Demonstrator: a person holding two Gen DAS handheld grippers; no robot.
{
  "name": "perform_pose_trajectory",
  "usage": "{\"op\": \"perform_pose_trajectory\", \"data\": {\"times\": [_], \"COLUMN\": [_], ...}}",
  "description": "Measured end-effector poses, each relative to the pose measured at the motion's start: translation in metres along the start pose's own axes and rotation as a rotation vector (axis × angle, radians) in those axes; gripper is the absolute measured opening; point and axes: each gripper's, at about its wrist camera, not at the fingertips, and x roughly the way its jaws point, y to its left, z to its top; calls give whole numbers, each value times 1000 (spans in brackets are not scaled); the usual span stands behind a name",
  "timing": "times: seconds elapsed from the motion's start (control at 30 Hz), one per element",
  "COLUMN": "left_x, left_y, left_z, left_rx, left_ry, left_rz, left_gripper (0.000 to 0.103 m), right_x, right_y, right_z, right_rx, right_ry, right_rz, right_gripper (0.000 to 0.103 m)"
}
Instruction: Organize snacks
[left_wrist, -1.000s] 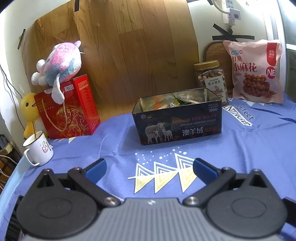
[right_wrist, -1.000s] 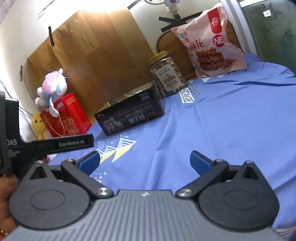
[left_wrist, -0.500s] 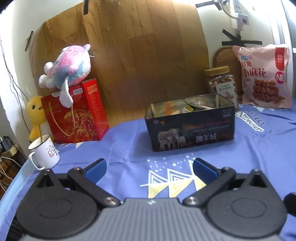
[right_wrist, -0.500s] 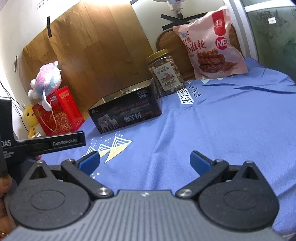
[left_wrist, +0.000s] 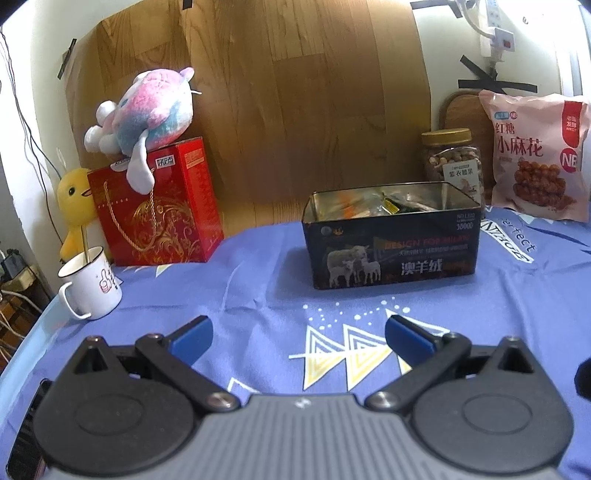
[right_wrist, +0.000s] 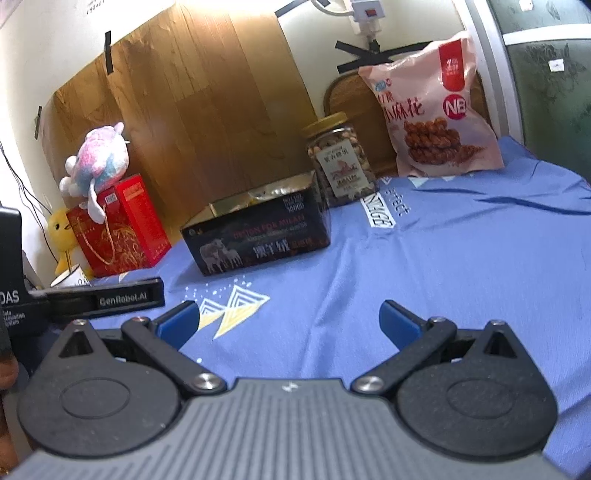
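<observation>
Blue cloth (left_wrist: 258, 291) with yellow triangle prints covers the table, and behind it we see a wood-grain board (left_wrist: 295, 103) leaning against the wall. On the cloth stands the dark tin box (left_wrist: 393, 254), lidless, with wrapped snacks (left_wrist: 373, 205) lying inside. Behind the tin's right end we find the nut jar (left_wrist: 452, 162) with its gold lid, and to the right of that the pink snack bag (left_wrist: 535, 155) propped upright.

At the far left a red gift box (left_wrist: 159, 210) carries a plush toy (left_wrist: 147, 110) on top, with a white mug (left_wrist: 90, 284) in front of it.

We hold both tools low and level over the cloth, pointing toward the tin. Our left gripper (left_wrist: 297, 338) has its blue pads (left_wrist: 192, 338) spread wide, nothing between them. Our right gripper (right_wrist: 290, 321) is likewise wide and empty; in its view the left tool's black body shows at the left edge.
</observation>
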Motion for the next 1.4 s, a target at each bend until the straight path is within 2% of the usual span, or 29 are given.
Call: {"op": "perform_pose_trajectory", "data": {"times": [0.17,0.33,0.8,1.4], "left_x": [-3,-1,-3,-1], "left_y": [-3,-2,-4,-13], "left_z": [-3,-6,-10,-12], "left_rx": [44,51,80,108], "left_ry": [6,46,86,102], "left_rz": [50,62,111,102], "left_gripper": [103,103,103,103], "right_x": [-2,2,3,4], "right_y": [0,-2,-1,-7], "right_z": [3,-2,-7,-10], "right_rx": [-2,29,49,64], "right_ry": [-12,6,11,15], "right_rz": [36,79,151,163], "right_gripper": [103,103,103,103]}}
